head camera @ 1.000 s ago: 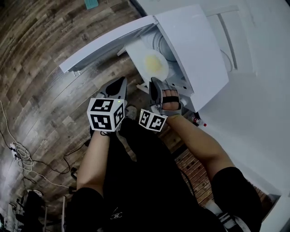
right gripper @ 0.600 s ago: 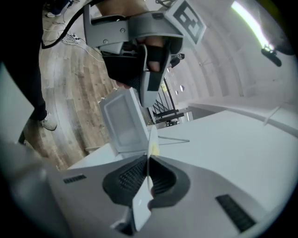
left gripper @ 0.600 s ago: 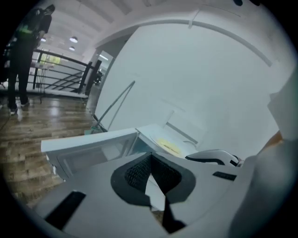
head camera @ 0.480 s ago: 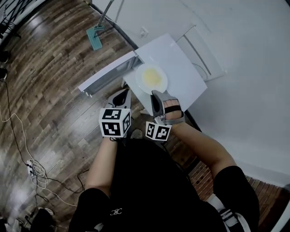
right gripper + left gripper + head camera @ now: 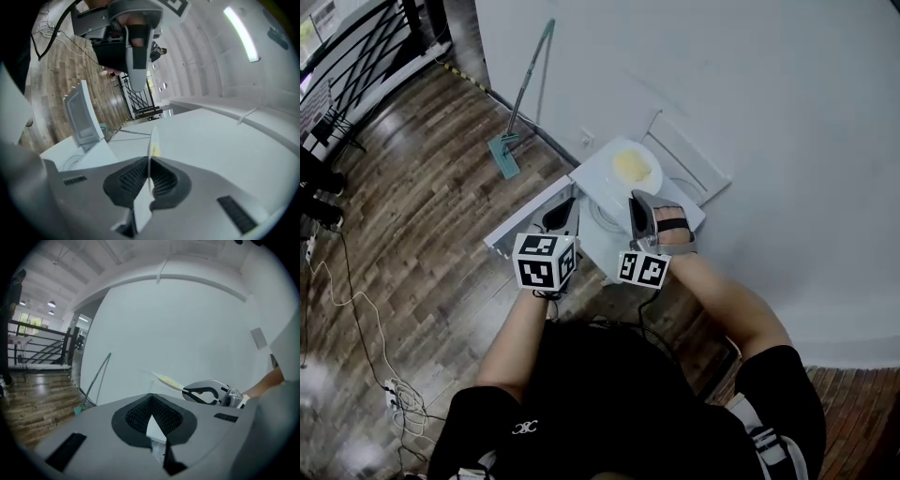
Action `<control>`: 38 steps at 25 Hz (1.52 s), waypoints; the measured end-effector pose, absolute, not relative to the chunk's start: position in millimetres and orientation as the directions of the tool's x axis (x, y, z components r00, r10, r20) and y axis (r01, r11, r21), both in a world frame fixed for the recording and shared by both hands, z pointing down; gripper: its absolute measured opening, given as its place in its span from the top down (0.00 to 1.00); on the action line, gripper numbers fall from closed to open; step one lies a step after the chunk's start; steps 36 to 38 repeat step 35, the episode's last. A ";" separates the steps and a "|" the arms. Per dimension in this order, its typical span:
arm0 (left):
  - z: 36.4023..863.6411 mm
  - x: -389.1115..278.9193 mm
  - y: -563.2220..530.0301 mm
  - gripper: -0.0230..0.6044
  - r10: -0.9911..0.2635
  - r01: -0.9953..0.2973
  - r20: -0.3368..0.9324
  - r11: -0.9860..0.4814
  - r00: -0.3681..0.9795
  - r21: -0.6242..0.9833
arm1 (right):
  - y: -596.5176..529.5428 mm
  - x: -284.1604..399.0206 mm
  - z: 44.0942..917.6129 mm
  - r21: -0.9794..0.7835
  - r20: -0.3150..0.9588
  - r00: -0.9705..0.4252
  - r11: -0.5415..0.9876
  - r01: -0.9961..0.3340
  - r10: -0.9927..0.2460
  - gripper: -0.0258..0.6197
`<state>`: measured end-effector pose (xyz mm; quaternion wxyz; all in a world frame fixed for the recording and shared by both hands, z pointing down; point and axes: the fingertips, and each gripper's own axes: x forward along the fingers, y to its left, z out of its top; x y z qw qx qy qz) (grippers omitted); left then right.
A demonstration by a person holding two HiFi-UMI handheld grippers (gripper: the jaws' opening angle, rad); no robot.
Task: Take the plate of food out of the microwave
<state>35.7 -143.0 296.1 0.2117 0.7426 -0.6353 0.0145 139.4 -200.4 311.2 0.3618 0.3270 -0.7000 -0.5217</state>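
Above the white microwave, clear of its cavity: plate with yellow food, roughly level in the head view. Clamped on the plate's near rim, right tool, with the rim standing edge-on between its ribbed pads in the right gripper view. Just to the left and apart from the plate, left tool, jaws together at the tips, nothing gripped. Swung open toward the left, microwave door. Beneath it all, wood floor. Leaning against the white wall behind, mop with a teal head. Off at upper left, black railing. Near the lower left corner, loose cables on the floor.
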 end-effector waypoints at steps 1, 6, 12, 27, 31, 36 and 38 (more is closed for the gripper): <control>283.7 38.0 -147.3 0.97 -0.941 -0.954 0.274 -0.123 0.200 0.273 | -207.5 142.1 297.6 0.969 0.148 -0.516 0.227 -0.094 -0.844 0.92; 228.1 47.3 -172.9 0.97 -0.951 -0.957 0.183 -0.213 0.249 0.195 | -240.7 144.5 234.6 0.976 0.067 -0.488 0.160 -0.151 -0.870 0.92; 192.1 63.0 -187.8 0.97 -0.951 -0.948 0.089 -0.281 0.296 0.147 | -255.6 152.0 192.4 0.970 0.029 -0.456 0.135 -0.201 -0.889 0.92; 200.0 68.4 -200.5 0.97 -0.939 -0.935 0.099 -0.311 0.330 0.171 | -267.3 162.8 194.8 0.976 0.083 -0.395 0.155 -0.152 -0.915 0.92; 206.0 69.7 -204.4 0.97 -0.938 -0.935 0.107 -0.308 0.329 0.176 | -272.4 165.5 202.3 0.978 0.097 -0.388 0.161 -0.136 -0.917 0.92; 209.5 67.8 -203.9 0.97 -0.938 -0.935 0.114 -0.305 0.328 0.178 | -270.4 163.9 208.2 0.982 0.103 -0.386 0.156 -0.110 -0.917 0.92; 209.5 67.8 -203.9 0.97 -0.938 -0.935 0.114 -0.305 0.328 0.178 | -270.4 163.9 208.2 0.982 0.103 -0.386 0.156 -0.110 -0.917 0.92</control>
